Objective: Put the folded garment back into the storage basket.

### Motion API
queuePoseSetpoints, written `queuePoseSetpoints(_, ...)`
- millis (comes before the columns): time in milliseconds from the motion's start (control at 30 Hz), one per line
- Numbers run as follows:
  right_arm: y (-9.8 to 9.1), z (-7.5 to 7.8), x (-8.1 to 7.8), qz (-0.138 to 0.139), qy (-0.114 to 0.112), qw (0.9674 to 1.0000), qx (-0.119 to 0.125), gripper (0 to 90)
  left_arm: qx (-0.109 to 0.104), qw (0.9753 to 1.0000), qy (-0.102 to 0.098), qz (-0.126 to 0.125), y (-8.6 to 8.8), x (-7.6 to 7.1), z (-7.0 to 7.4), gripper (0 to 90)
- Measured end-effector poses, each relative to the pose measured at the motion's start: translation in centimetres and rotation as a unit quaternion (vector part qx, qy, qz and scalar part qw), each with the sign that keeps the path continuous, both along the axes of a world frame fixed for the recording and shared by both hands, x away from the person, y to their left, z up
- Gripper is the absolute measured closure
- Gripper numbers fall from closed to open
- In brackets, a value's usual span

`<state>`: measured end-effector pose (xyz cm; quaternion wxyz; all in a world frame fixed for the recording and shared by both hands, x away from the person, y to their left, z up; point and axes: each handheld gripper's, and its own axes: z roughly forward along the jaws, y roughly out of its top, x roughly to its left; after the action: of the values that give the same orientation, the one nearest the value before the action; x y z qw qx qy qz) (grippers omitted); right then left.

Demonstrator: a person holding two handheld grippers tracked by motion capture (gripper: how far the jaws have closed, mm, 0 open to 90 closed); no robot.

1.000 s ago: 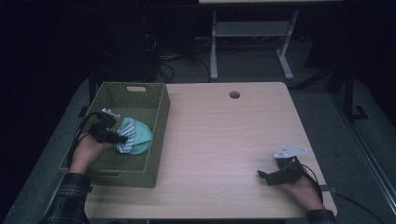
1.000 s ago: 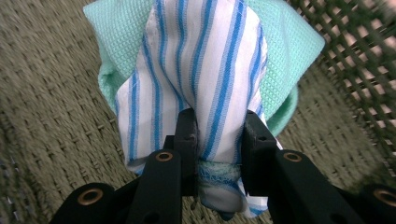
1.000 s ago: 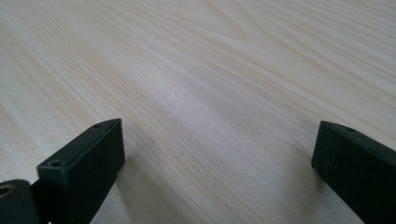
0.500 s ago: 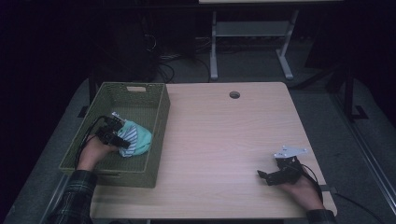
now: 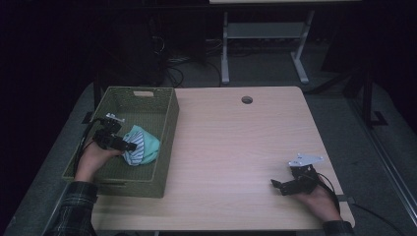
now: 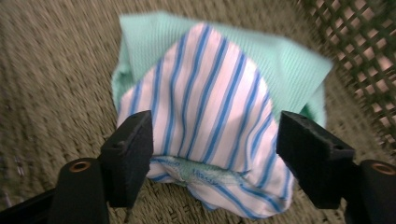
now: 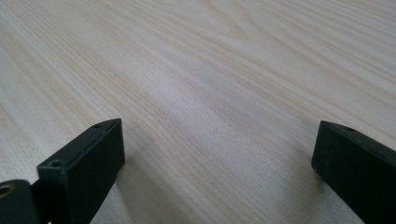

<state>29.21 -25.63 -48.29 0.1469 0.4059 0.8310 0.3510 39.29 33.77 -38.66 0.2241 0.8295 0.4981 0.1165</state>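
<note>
Folded cloth let go in the basket, left tongs spread around it.

The striped cloth bundle [image 6: 210, 126], white and blue over mint green, lies on the floor of the green basket [image 5: 162, 162] at the left end of the bench [image 5: 236, 147]. The left tongs [image 5: 129, 146] have just been opening; their jaws now stand wide either side of the cloth, which lies straight ahead between them, unpinched, and runs lengthwise away from them. The right tongs [image 5: 275, 185] rest well apart on bare wood, jaws spread, empty. I'd judge any further move on the cloth falls to the left hand [image 5: 93, 160], being far nearer.
</note>
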Motion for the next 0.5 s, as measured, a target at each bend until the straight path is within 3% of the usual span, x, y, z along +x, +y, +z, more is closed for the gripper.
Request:
queuePoseSetpoints(233, 0.0, 0.0, 0.0, 0.000, 0.000, 1.0000, 0.000, 2.3, -0.038, 0.9985, -0.035, -0.014, -1.4, -0.9, 2.6, 18.5)
queuePoseSetpoints(500, 0.0, 0.0, 0.0, 0.000, 0.000, 1.0000, 0.000, 2.3, -0.053, 0.9955, -0.065, -0.045, -4.2, -1.7, 4.6, 17.8)
